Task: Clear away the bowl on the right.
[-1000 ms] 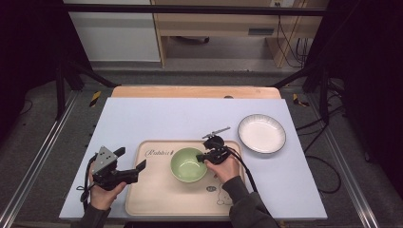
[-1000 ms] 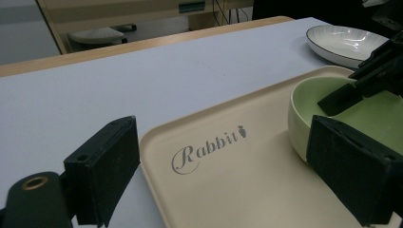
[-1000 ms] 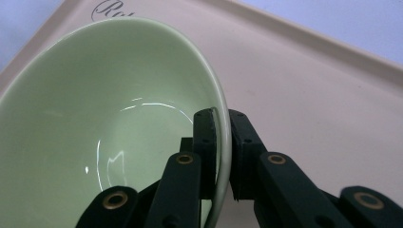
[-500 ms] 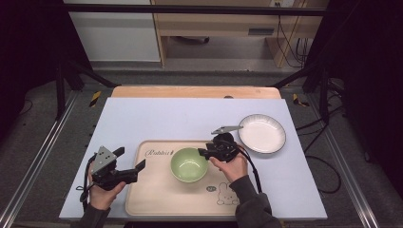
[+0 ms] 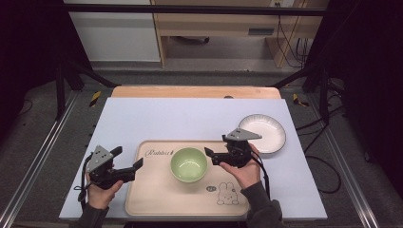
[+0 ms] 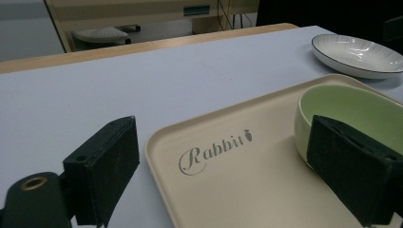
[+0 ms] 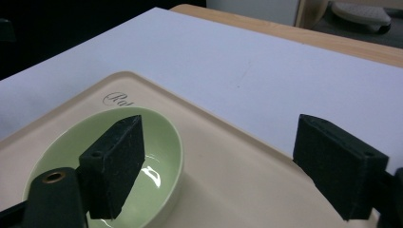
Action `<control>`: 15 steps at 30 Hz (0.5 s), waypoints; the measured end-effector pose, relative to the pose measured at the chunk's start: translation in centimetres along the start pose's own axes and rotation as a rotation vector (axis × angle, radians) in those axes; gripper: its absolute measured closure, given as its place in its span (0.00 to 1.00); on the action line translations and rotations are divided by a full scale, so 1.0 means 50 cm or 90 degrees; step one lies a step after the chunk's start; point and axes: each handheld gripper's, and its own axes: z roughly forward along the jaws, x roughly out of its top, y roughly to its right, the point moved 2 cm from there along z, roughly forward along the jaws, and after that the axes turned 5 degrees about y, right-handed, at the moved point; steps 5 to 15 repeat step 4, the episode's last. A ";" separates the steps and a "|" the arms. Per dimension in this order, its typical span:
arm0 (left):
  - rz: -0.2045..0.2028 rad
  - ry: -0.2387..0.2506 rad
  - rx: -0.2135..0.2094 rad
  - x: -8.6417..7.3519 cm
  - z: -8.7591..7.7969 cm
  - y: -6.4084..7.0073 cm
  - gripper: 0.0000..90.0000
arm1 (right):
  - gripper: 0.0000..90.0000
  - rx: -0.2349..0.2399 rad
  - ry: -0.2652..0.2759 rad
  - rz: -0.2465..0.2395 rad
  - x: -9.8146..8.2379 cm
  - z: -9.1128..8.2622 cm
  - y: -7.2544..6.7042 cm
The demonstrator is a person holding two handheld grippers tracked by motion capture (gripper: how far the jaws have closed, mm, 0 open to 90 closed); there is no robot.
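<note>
Nearest, at about seven o'clock on the pale blue-white surface point(image 5: 190, 118): left gripper point(image 5: 130, 170) held in a hand point(image 5: 100, 193), fingers point(image 6: 102, 168) spread wide apart with nothing between, tips at the left rim of the cream tray point(image 5: 152, 190). Seen along those fingers in the left gripper view: the tray's corner and its "Rabbit" lettering point(image 6: 214, 151) in the gap, the right-hand finger overlapping the near side of the green bowl point(image 6: 351, 107).

Then, at five o'clock: right gripper point(image 5: 212, 156) gripped by the other hand point(image 5: 241, 171), grey three-cornered plate point(image 5: 242, 135) on top, pointing toward nine o'clock at the bowl. Fingers point(image 7: 116, 161) likewise well apart and holding nothing; in the right gripper view one sits in front of the bowl's near rim, the other over the tray's edge toward the bare surface. Whether touching the bowl, cannot tell.

Centre of the tray: green bowl point(image 5: 188, 164), upright, empty, glossy inside. A small rabbit drawing point(image 5: 227, 194) printed on the tray toward five o'clock.

Farther out, at two o'clock: white plate point(image 5: 266, 130) with a dark rim, off the tray, just beyond the right gripper.

Farthest, at twelve o'clock: a wooden edge strip point(image 5: 195, 91) along the surface's far side.
</note>
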 end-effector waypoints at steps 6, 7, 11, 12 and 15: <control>0.000 -0.002 0.003 -0.002 0.000 -0.004 0.11 | 0.18 -0.018 0.017 -0.007 -0.008 -0.026 0.014; 0.000 -0.002 0.003 -0.002 0.000 -0.004 0.11 | 0.18 -0.018 0.017 -0.007 -0.008 -0.026 0.014; 0.000 -0.002 0.003 -0.002 0.000 -0.004 0.11 | 0.18 -0.018 0.017 -0.007 -0.008 -0.026 0.014; 0.000 -0.002 0.003 -0.002 0.000 -0.004 0.11 | 0.18 -0.018 0.017 -0.007 -0.008 -0.026 0.014; 0.000 -0.002 0.003 -0.002 0.000 -0.004 0.11 | 0.18 -0.018 0.017 -0.007 -0.008 -0.026 0.014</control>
